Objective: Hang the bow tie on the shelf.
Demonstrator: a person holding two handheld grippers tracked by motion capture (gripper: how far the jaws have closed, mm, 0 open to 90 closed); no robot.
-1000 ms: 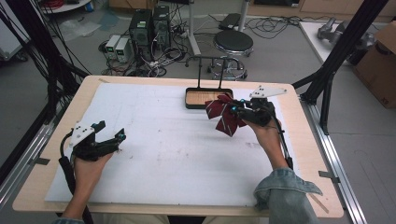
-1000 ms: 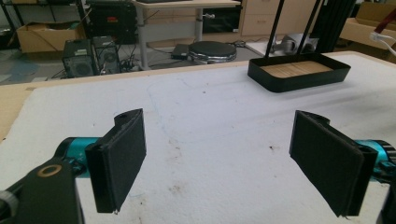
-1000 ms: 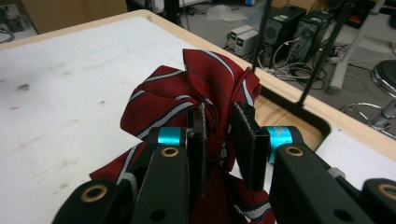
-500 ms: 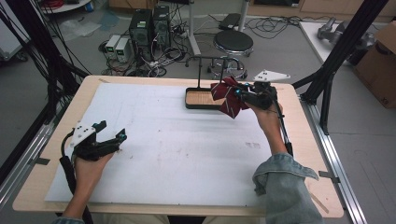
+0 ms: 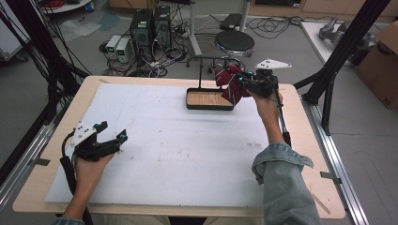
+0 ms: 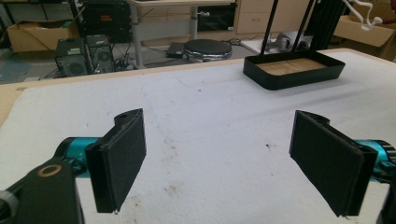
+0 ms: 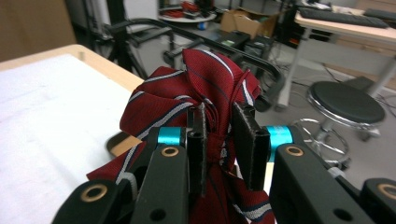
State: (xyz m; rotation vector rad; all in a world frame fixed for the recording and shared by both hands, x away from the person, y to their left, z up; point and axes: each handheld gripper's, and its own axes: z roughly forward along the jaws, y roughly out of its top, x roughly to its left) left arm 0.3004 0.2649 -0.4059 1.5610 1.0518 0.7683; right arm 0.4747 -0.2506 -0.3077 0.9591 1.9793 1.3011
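Observation:
A bunched dark red striped tie point(image 5: 230, 83) point(image 7: 187, 112) hangs from my right gripper point(image 5: 245, 83) point(image 7: 219, 140), whose jaws are shut on it. The gripper holds it in the air over the right end of a black tray with a wooden floor point(image 5: 209, 99) point(image 6: 294, 71), close to the black rail point(image 5: 211, 59) point(image 7: 224, 46) of the stand that rises from the tray. My left gripper point(image 5: 116, 140) point(image 6: 219, 163) rests low over the white sheet at the front left, its jaws wide open with nothing between the pads point(image 6: 119, 158).
A white sheet point(image 5: 178, 140) covers most of the wooden table point(image 5: 309, 154). Behind the table's far edge stand a round black stool point(image 5: 233, 43), computer cases point(image 5: 150, 26) and loose cables. Black frame posts point(image 5: 338, 61) rise at the right.
My right gripper has carried the tie up and away toward the far edge, from beside the tray to above its right end by the rail. The left gripper has stayed put.

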